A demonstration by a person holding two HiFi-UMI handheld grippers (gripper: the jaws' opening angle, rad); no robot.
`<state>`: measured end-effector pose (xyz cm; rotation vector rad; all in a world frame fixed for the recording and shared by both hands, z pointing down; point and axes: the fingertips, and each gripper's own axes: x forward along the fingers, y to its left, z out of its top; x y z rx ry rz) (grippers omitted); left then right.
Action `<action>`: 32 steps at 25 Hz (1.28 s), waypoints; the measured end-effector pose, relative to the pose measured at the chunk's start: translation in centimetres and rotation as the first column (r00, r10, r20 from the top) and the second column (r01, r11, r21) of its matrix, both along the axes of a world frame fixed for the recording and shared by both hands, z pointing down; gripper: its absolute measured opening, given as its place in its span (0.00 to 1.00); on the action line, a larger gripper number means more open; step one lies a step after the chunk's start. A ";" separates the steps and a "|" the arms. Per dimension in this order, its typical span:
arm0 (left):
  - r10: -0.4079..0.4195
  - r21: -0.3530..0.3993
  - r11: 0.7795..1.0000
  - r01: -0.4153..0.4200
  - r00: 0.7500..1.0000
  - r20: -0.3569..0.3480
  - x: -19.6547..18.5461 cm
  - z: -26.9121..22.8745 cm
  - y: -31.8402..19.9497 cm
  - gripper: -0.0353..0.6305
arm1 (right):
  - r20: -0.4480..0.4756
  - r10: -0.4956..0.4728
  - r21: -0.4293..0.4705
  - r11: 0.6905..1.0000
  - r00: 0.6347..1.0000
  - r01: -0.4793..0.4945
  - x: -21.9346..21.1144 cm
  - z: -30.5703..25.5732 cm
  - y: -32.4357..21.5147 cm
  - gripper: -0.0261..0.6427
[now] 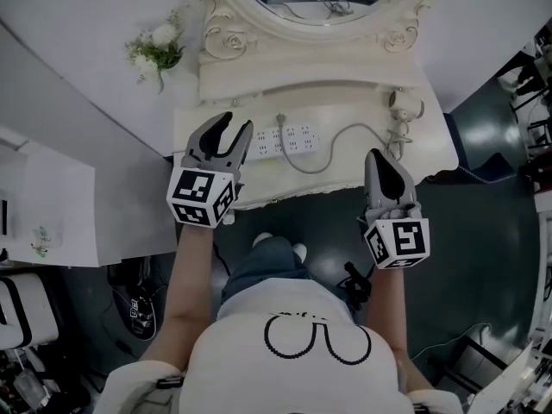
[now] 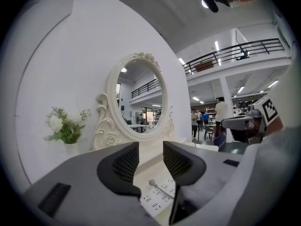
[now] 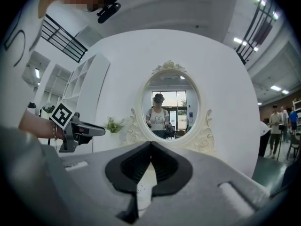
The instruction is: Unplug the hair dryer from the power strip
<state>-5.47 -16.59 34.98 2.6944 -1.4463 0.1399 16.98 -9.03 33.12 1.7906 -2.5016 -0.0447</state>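
Nothing's unplugged yet: the plug (image 1: 279, 121) sits in the strip (image 1: 297, 141). The left gripper (image 1: 237, 124) gapes empty, and the right gripper (image 1: 377, 155) is closed on nothing.

Even, soft indoor light throughout; both gripper views bend strongly into dark round edges, the head view slightly dim.

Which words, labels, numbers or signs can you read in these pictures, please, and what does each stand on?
No word or number reads clearly anywhere.
On the left gripper, the cube bears a black-and-white square pattern, no letters.
On the right gripper, the same kind of pattern.
On the shirt, tiny print above a looped drawing, too blurred to read.
On the white sheet, a mark too small to read.
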 end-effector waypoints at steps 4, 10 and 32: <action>0.021 0.075 0.997 -0.025 0.999 0.042 0.5 -2.1 -0.5 0.28 | -0.029 0.022 0.059 0.998 0.999 -0.020 -0.5 -2.7 -0.5 0.03; 0.076 0.110 0.990 -0.083 0.995 0.064 0.9 -4.4 -1.0 0.05 | -0.054 0.058 0.094 0.994 0.997 -0.053 -1.2 -5.3 -2.1 0.03; 0.064 0.290 0.956 -0.047 0.997 -0.049 -1.9 -11.4 -1.0 0.05 | -0.139 0.098 0.129 0.988 0.985 -0.080 -3.7 -9.2 -1.9 0.03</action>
